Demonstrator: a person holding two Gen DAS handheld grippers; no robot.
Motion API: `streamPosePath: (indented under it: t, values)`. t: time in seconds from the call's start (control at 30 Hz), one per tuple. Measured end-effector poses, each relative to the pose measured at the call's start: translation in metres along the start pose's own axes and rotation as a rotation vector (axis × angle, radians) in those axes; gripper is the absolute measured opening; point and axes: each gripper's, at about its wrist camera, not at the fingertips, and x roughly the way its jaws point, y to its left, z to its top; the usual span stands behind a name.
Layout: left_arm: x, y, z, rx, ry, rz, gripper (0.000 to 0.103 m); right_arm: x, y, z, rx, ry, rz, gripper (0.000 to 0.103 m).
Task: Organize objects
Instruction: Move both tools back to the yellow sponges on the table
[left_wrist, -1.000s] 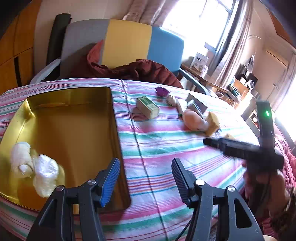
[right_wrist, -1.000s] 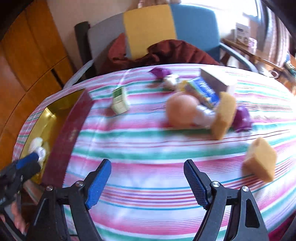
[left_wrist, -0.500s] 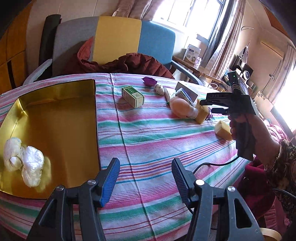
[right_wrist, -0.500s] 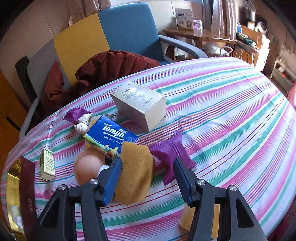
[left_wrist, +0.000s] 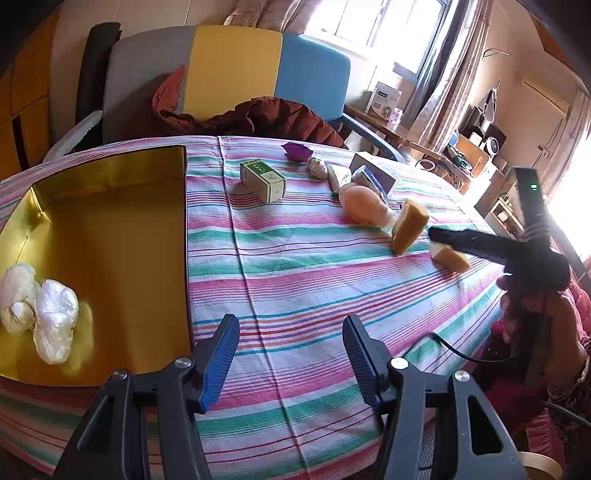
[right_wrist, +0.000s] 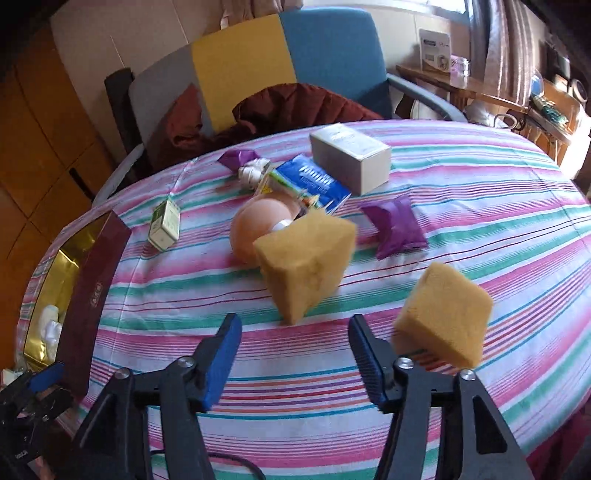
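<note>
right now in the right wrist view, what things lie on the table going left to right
gold tin → small green box → peach ball → tall sponge → purple packet → second sponge

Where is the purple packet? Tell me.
In the right wrist view, the purple packet lies on the striped tablecloth, right of the upper sponge block and just below the white carton.
</note>
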Motion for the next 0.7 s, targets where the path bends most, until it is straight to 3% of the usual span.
streamPosePath:
  t: [0.1,0.2,0.37,0.6,0.63,0.7]
  values:
    - [0.001,-0.003,-0.001,0.001,-0.001,-0.007,0.059,-0.017,-0.034,0.014,0.074,-0.054,-0.119,0.089]
    - [0.002,-0.007,-0.003,0.011,0.002,-0.011,0.059,-0.009,-0.064,0.026,0.112,0.018,-0.221,0.090]
    - [0.004,-0.014,-0.005,0.025,0.011,-0.018,0.059,0.016,-0.083,0.029,0.133,0.148,-0.191,0.090]
    - [0.003,-0.019,-0.007,0.039,0.018,-0.009,0.059,0.044,-0.077,0.026,0.057,0.242,-0.199,0.091]
    - [0.004,-0.019,-0.007,0.038,0.020,-0.007,0.059,0.048,-0.077,0.026,0.047,0.253,-0.199,0.088]
    - [0.005,-0.021,-0.007,0.039,0.025,-0.003,0.059,0.056,-0.079,0.026,0.024,0.286,-0.183,0.070]
